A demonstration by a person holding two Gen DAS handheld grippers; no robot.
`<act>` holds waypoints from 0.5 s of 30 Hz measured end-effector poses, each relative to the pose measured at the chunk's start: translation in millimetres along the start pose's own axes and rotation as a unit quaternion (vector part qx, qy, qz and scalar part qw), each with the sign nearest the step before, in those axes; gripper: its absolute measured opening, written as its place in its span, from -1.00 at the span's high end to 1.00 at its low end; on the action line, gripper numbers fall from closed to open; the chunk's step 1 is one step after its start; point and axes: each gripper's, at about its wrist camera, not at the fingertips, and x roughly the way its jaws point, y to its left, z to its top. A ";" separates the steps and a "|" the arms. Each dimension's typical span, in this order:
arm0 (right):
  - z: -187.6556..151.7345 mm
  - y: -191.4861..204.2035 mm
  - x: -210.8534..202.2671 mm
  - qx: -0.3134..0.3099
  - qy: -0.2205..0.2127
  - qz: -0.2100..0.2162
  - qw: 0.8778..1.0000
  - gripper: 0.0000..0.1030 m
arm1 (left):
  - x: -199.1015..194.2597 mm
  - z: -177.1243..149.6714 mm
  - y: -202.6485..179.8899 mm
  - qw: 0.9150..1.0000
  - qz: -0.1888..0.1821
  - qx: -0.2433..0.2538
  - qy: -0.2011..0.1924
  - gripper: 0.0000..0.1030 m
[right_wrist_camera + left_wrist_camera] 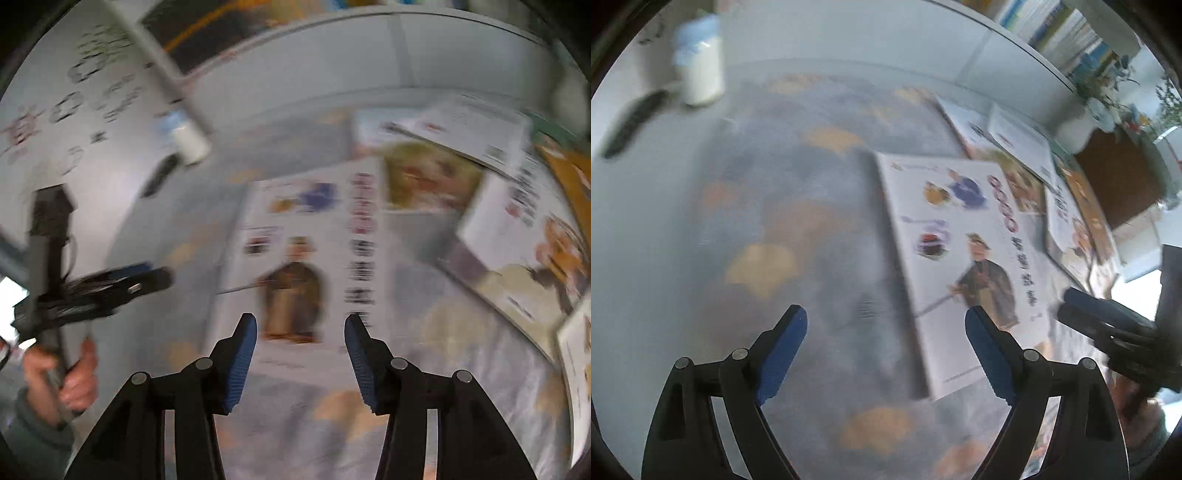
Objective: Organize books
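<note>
A white picture book (960,258) with a robed figure on its cover lies flat on a patterned cloth (775,221). My left gripper (886,314) hovers open above the cloth at the book's left edge, with nothing between its fingers. My right gripper (301,319) is open over the near end of the same book (306,258), its pads not touching anything. Each gripper shows in the other's view: the right gripper (1067,302) at the right, the left gripper (122,284) at the left, held by a hand (74,380). More books (1019,140) (517,240) lie overlapping behind and to the right.
A white jar (700,66) and a dark remote-like object (631,122) sit at the far left of the table. A shelf of upright books (1063,33) and a potted plant (1078,129) stand at the back right. Both views are motion-blurred.
</note>
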 end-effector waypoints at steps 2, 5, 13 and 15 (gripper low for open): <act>2.4 -12.9 6.1 0.014 -0.008 -0.041 0.999 0.10 | 13.2 0.4 -5.4 1.000 -0.024 0.000 0.015 -0.65; 5.6 -26.9 13.6 0.031 -0.013 -0.082 0.996 0.12 | 27.7 -0.5 -16.6 0.998 -0.052 0.009 0.031 -0.51; -1.5 -34.2 23.7 0.040 -0.002 -0.090 0.995 0.46 | 37.2 -12.9 -44.9 0.994 -0.028 0.092 0.054 -0.03; -4.3 -26.4 25.7 0.043 0.005 -0.073 0.996 0.46 | 36.8 -12.7 -41.7 0.994 -0.038 0.085 0.052 -0.03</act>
